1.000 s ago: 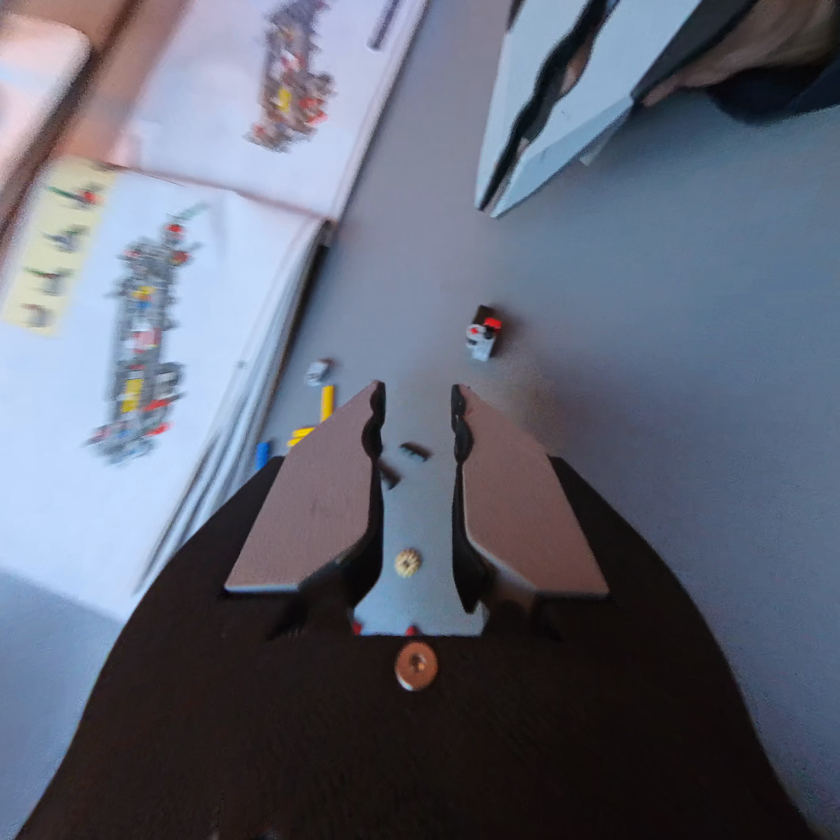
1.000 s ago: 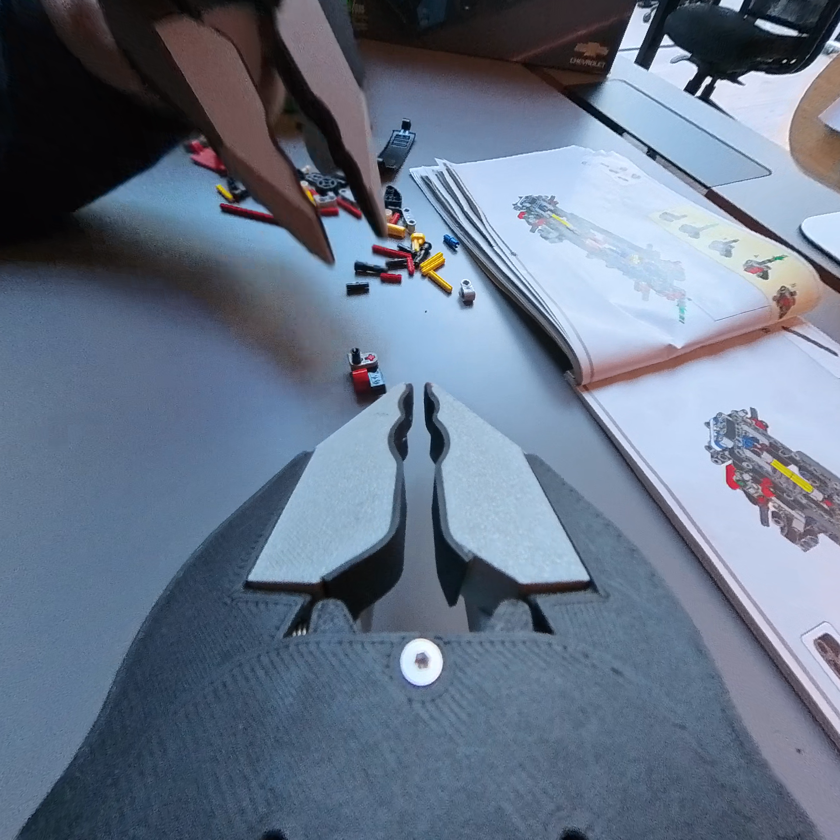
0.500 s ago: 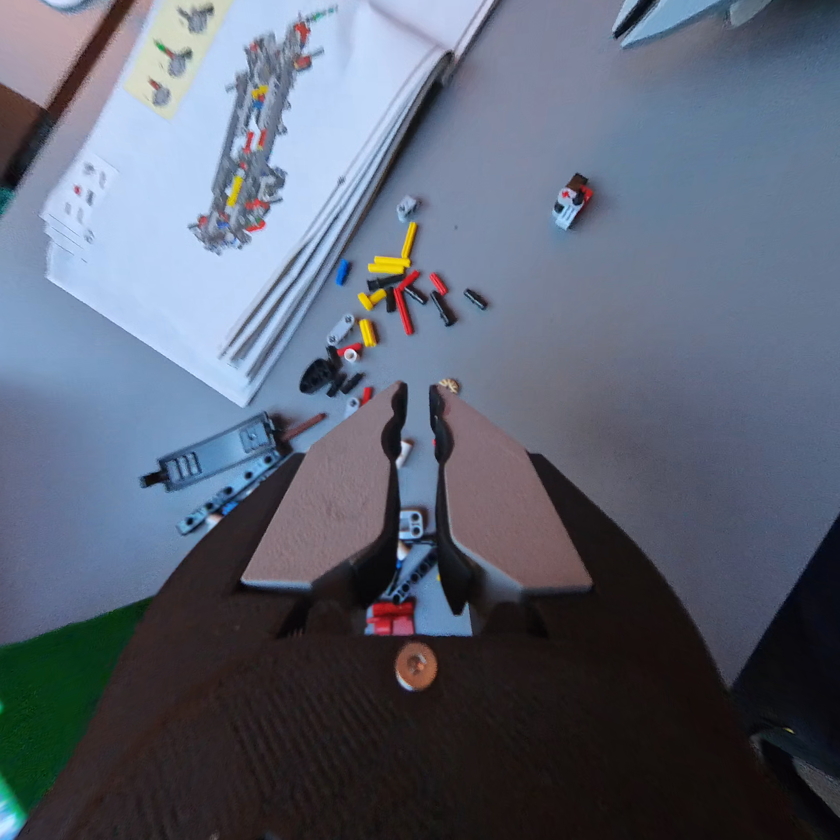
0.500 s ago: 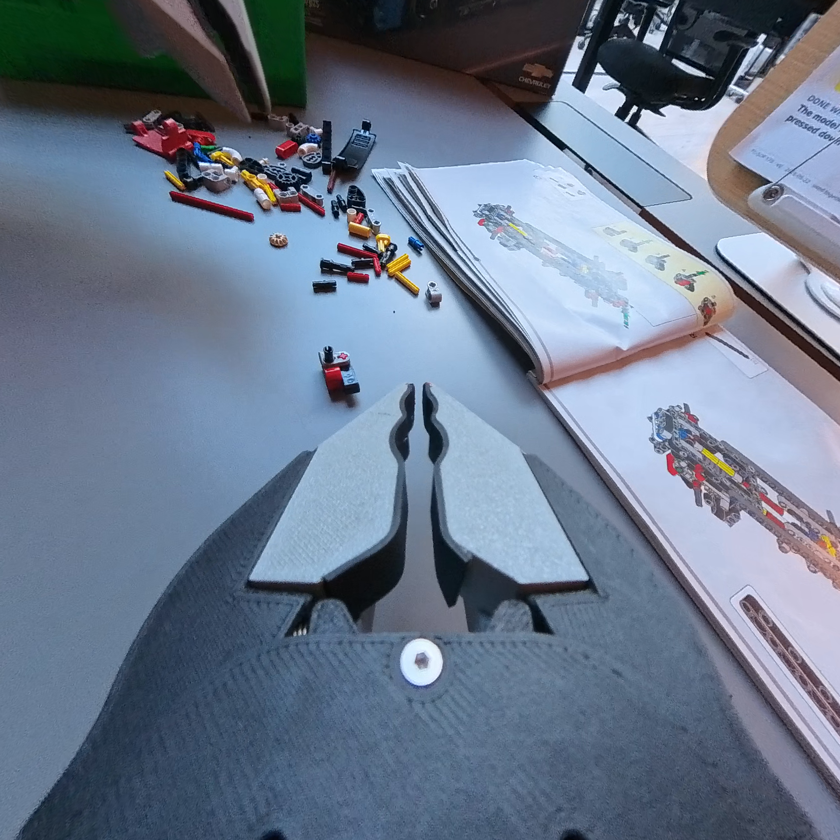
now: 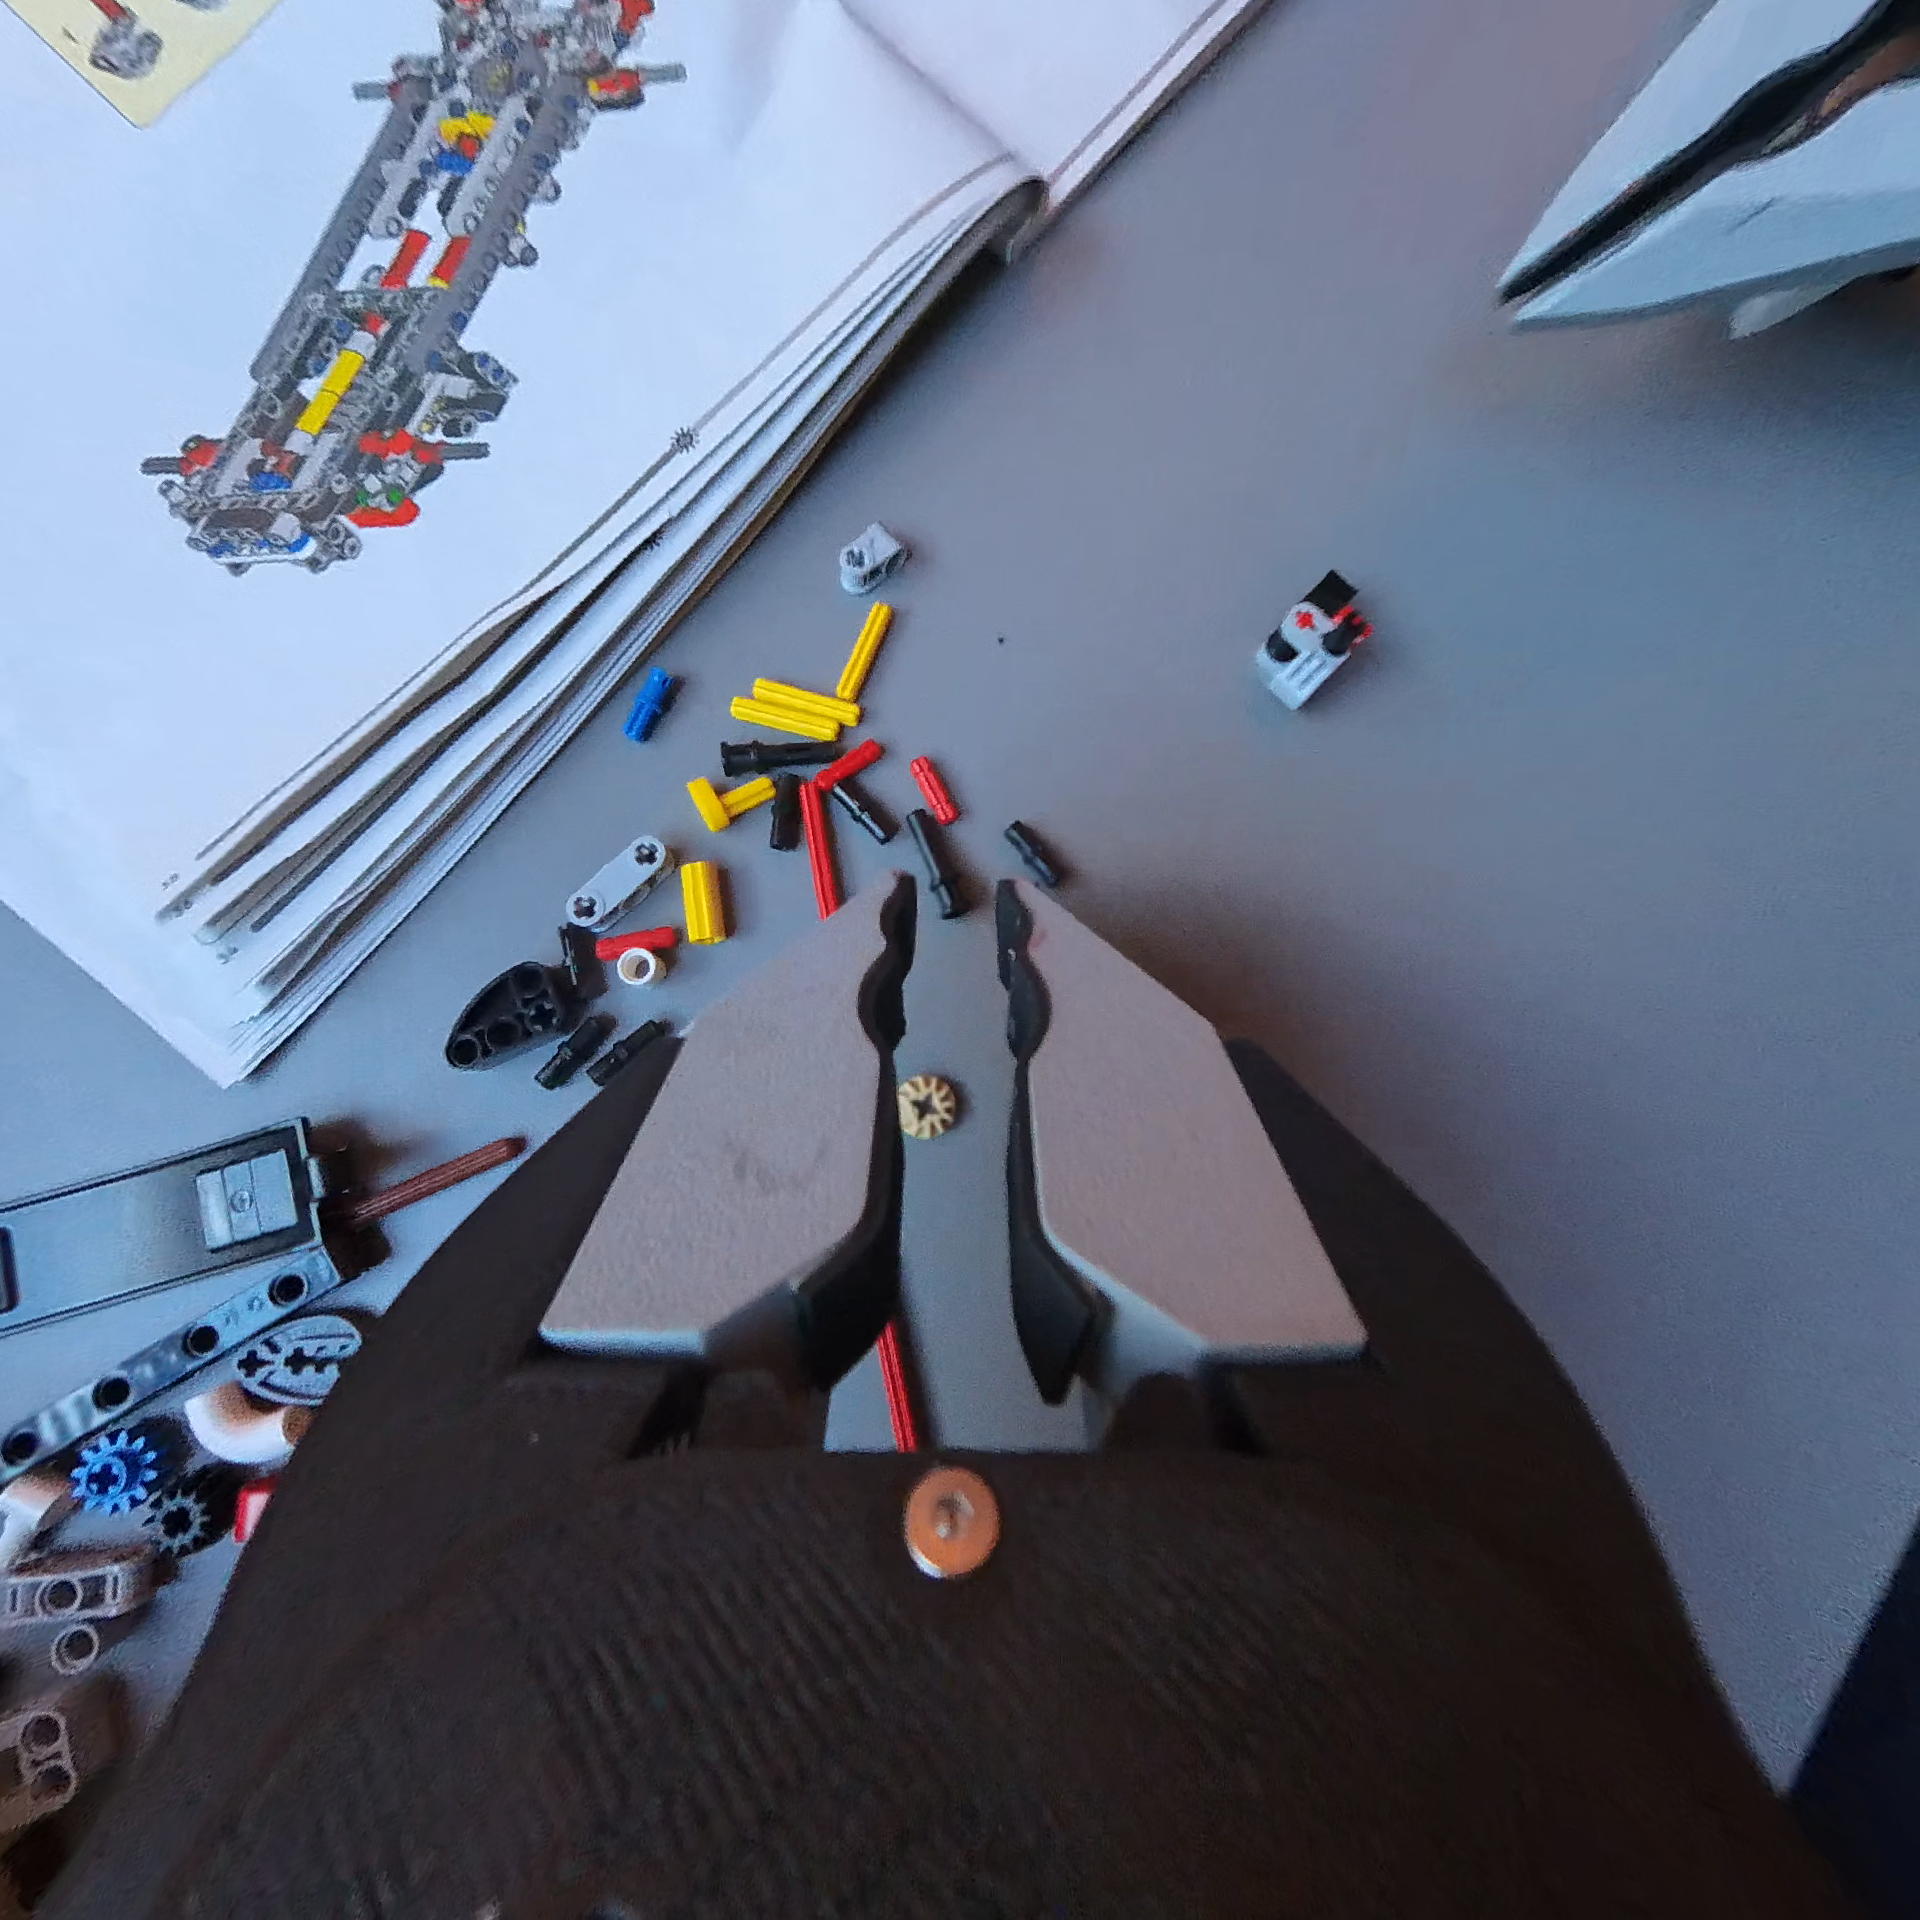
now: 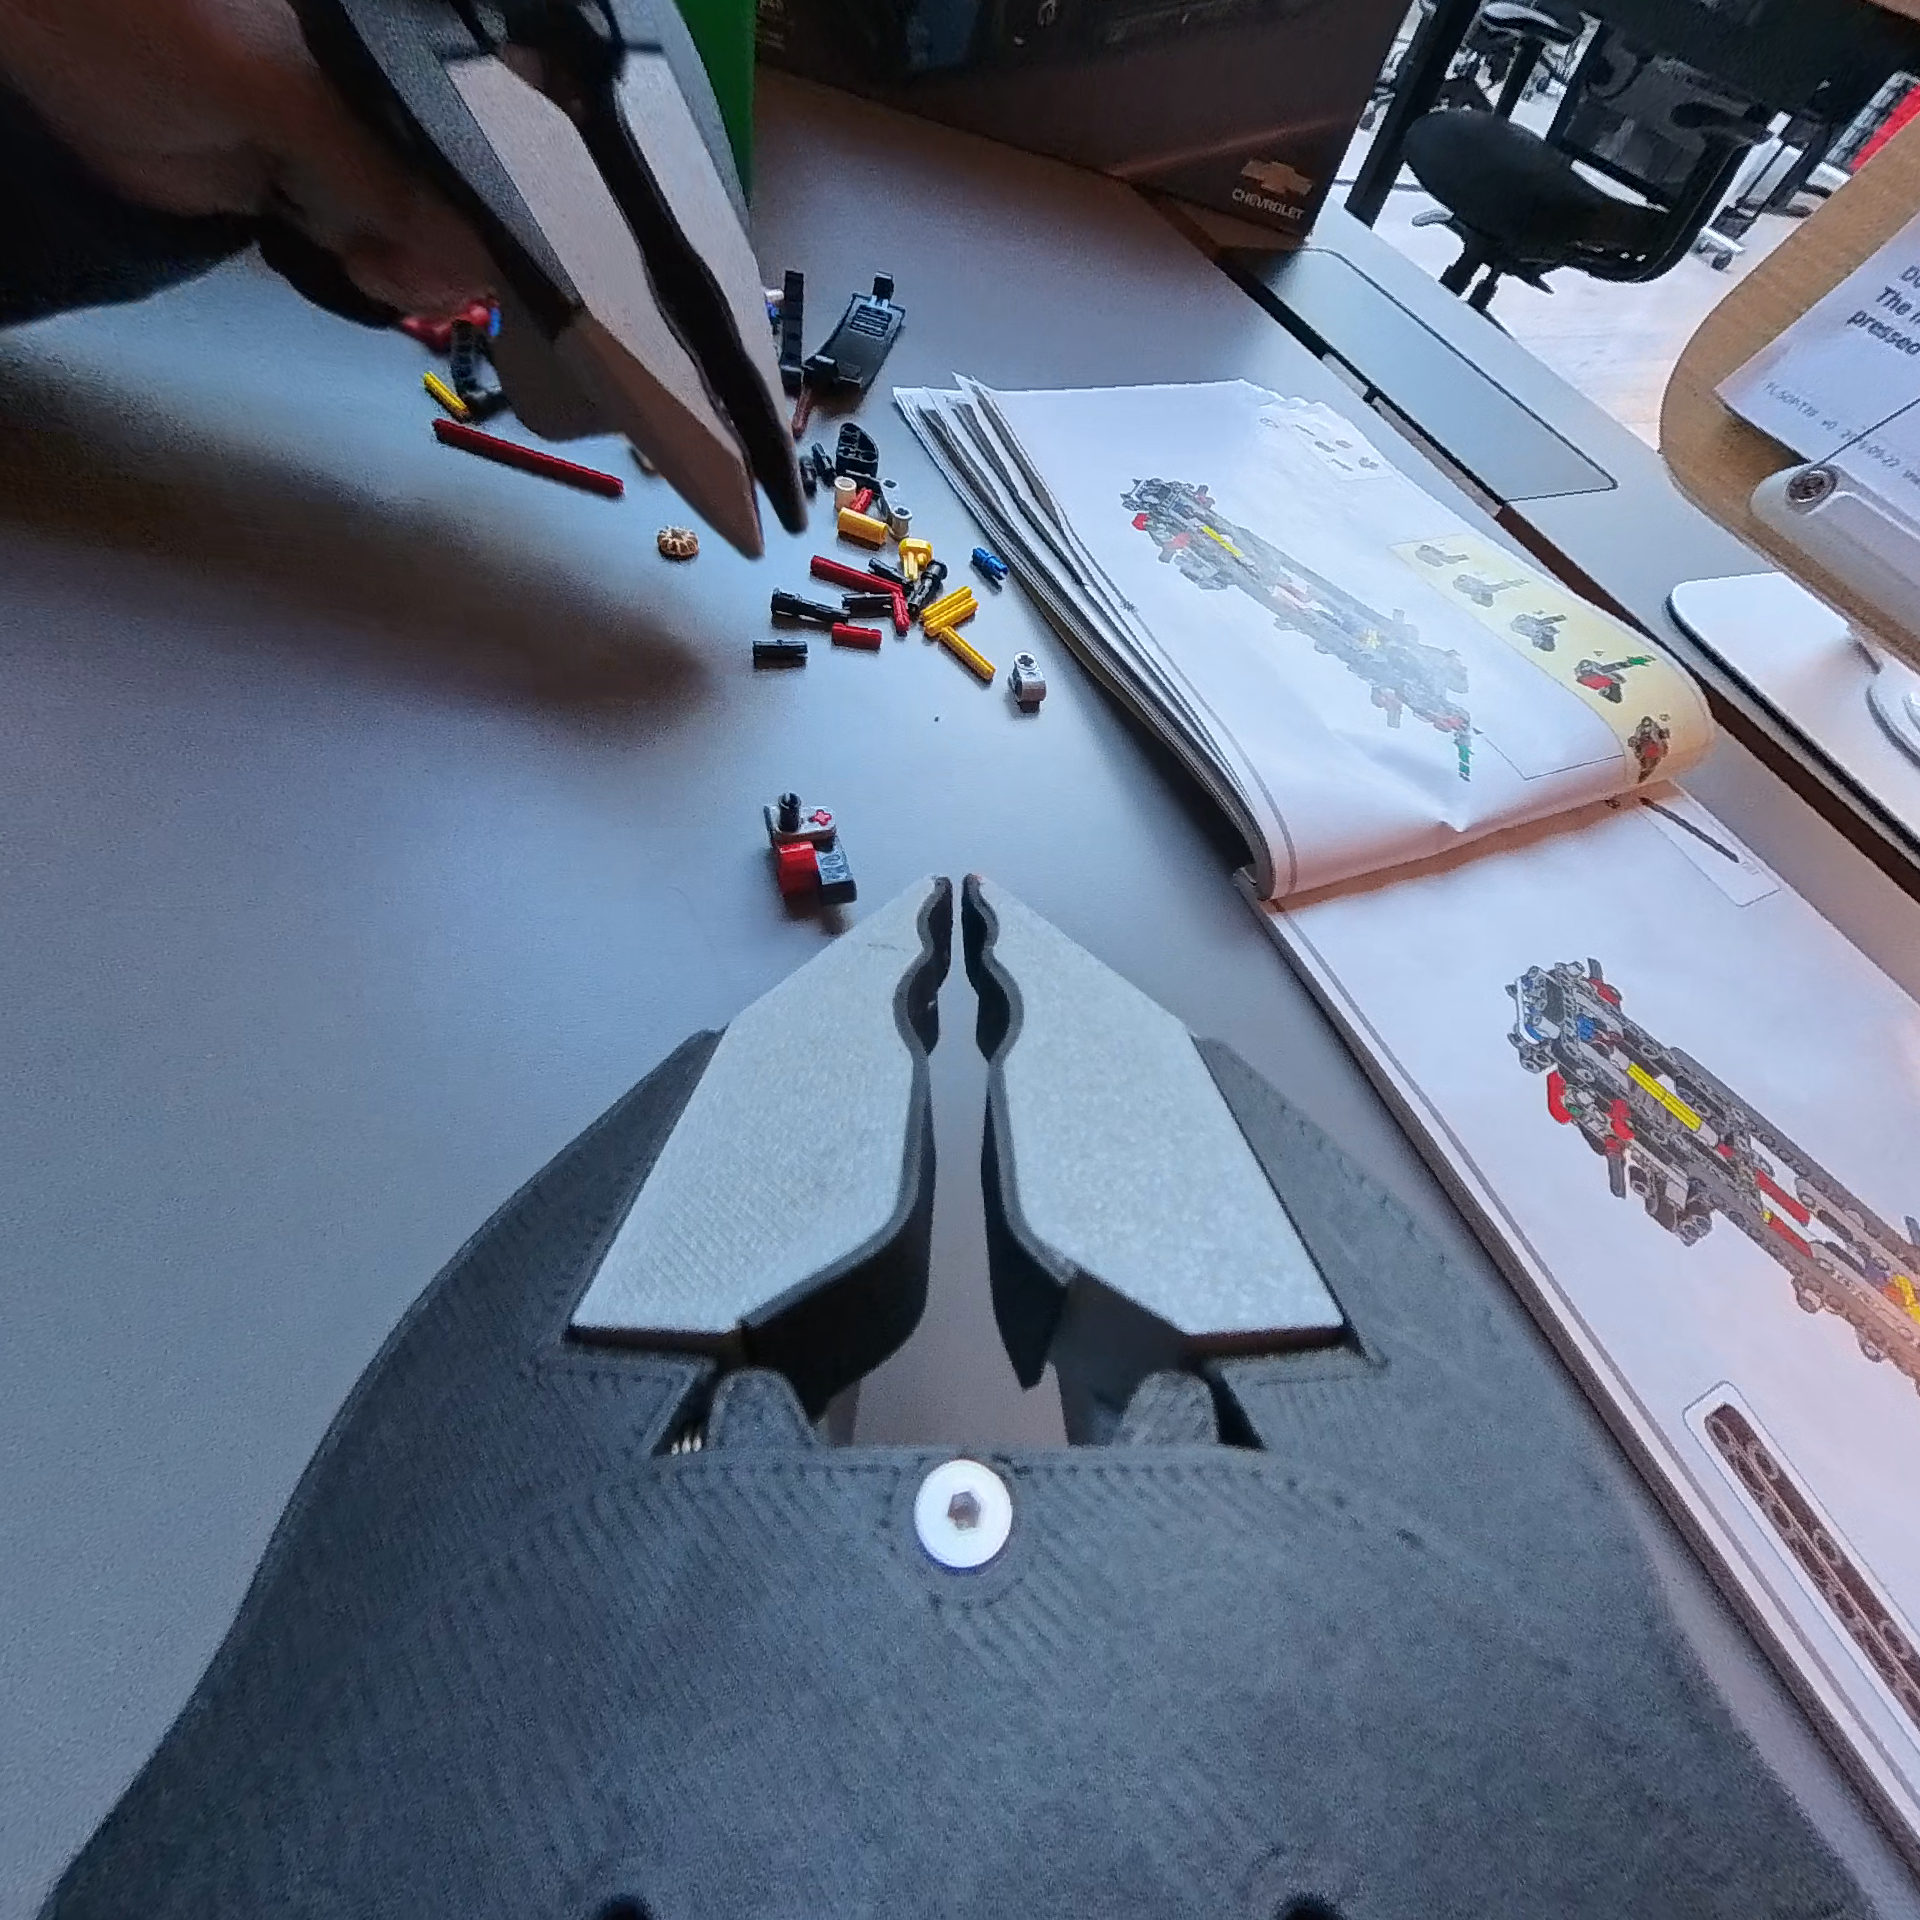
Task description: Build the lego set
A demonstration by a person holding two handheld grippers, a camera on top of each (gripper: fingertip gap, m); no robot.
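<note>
My left gripper hovers over a scatter of small building-toy pins and axles on the grey table. Its jaws stand slightly apart with nothing between the pads. A black pin lies on the table just ahead of the tips, and a tan gear lies on the table below the fingers. The right wrist view shows this gripper above the table beside the gear. My right gripper is shut and empty, next to a small red, grey and black assembly. That assembly also shows in the left wrist view.
An open instruction booklet lies to the right of the pins; it also shows in the left wrist view. Black beams and gears lie at the left. A long red axle, a cardboard box and an office chair are farther off. Left tips to right tips: about 15 cm. To reach the tan gear in a straight line is about 5 cm for my left fingers, about 20 cm for my right. It is also in sight in the right wrist view.
My left gripper swung back over the pile and then forward, so the tan gear now lies under its fingers. Its jaws narrowed, then widened a little, holding nothing. My right gripper stayed shut and barely moved.
</note>
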